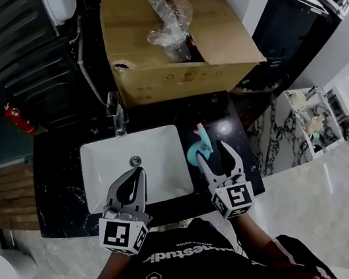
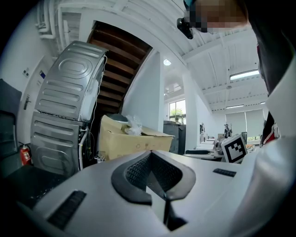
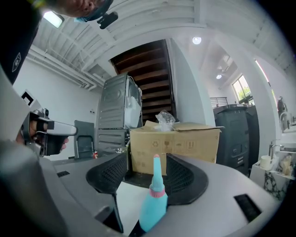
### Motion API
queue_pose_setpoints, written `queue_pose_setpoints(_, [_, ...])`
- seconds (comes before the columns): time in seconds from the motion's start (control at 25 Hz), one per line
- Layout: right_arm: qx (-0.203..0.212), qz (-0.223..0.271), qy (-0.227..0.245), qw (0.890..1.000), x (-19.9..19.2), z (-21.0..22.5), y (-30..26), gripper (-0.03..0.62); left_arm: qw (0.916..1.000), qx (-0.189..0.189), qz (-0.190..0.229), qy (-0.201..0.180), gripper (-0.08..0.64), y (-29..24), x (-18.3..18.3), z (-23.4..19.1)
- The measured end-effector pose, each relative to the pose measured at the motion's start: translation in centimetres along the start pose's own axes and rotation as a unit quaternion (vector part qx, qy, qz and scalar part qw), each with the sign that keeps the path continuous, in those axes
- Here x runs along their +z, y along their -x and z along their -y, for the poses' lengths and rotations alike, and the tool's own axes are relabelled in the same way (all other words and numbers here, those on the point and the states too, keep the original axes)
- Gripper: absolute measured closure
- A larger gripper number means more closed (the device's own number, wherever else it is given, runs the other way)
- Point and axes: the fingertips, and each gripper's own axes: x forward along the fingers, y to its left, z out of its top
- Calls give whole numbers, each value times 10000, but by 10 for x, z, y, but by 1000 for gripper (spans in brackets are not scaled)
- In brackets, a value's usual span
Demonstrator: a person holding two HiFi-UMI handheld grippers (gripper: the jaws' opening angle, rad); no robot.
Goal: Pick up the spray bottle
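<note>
one black counter (image 1: 62, 181) with white sink (image 1: 109, 163) — left tongs (image 1: 140, 172) together, right tongs (image 1: 215, 152) apart round spray bottle (image 1: 201, 145)

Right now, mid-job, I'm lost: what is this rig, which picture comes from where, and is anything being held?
There is no robot arm here: a person holds a pair of tongs in each hand. The head view comes from a camera on their head, looking steeply down. The other two cameras ride on the tongs and look along the jaws.

Below is a black counter with a white sink, a faucet and a cardboard box behind. The left tongs hang over the sink, jaws together, empty. The right tongs are open, and the teal bottle stands on the counter between their jaws, not gripped yet. So nothing is held.
</note>
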Motion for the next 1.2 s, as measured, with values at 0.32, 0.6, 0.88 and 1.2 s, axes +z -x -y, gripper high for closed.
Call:
queue_pose_setpoints(0.32, [196, -334, 192, 9991, -29, 16, -56, 331, 9997, 170, -155, 25, 545, -12, -8, -17])
queue_pose_setpoints(0.6, [108, -650, 238, 9975, -55, 28, -76, 333, 9994, 253, -245, 63, 546, -19, -14, -24])
queue_pose_setpoints(0.88, [122, -722, 370, 9966, -54, 31, -79, 451, 9995, 202, -243, 89, 546, -23, -16, -25])
queue_pose_setpoints(1.2, [101, -523, 381, 9979, -35, 22, -73, 479, 9997, 206, -92, 46, 545, -15, -8, -30])
